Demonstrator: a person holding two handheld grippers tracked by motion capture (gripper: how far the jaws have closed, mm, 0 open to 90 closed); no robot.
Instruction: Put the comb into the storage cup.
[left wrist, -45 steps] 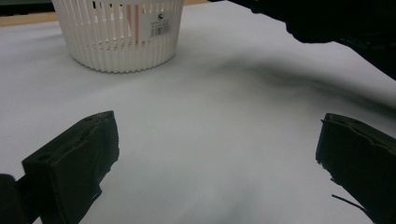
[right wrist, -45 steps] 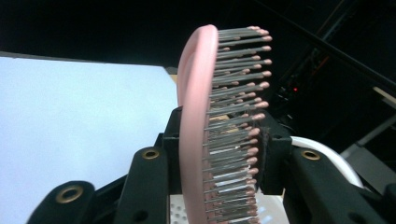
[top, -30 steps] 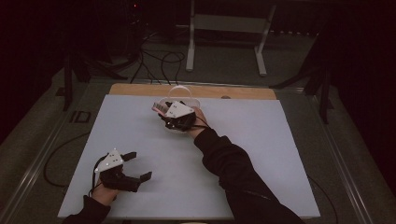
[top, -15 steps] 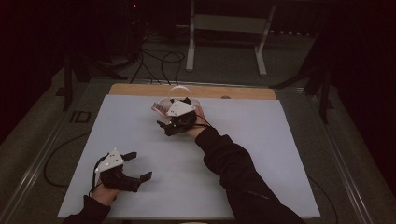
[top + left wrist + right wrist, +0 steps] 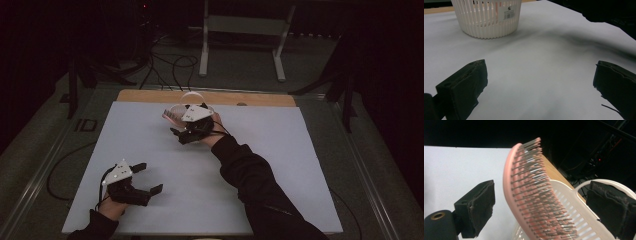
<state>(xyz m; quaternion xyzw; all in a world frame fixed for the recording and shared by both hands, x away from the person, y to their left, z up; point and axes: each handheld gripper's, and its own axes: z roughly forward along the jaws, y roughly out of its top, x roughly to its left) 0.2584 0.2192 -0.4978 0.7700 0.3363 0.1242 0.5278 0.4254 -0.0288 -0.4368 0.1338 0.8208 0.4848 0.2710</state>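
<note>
A white slatted basket stands at the far middle of the table. A pink hairbrush leans over its rim, bristles toward the camera in the right gripper view. My right gripper is at the basket. Its jaws have just been opening and now stand wide on either side of the brush, with neither pad touching it. The basket's rim runs below the brush. My left gripper rests open near the table's front left, with nothing between its jaws. It faces the basket.
A white sheet covers the table, with a wooden strip along the far edge. The person's dark right sleeve crosses the middle. A metal stand and cables lie on the floor beyond.
The right gripper's jaws stand wider than a second ago, with the brush loose between them. The left gripper has stayed where it was.
</note>
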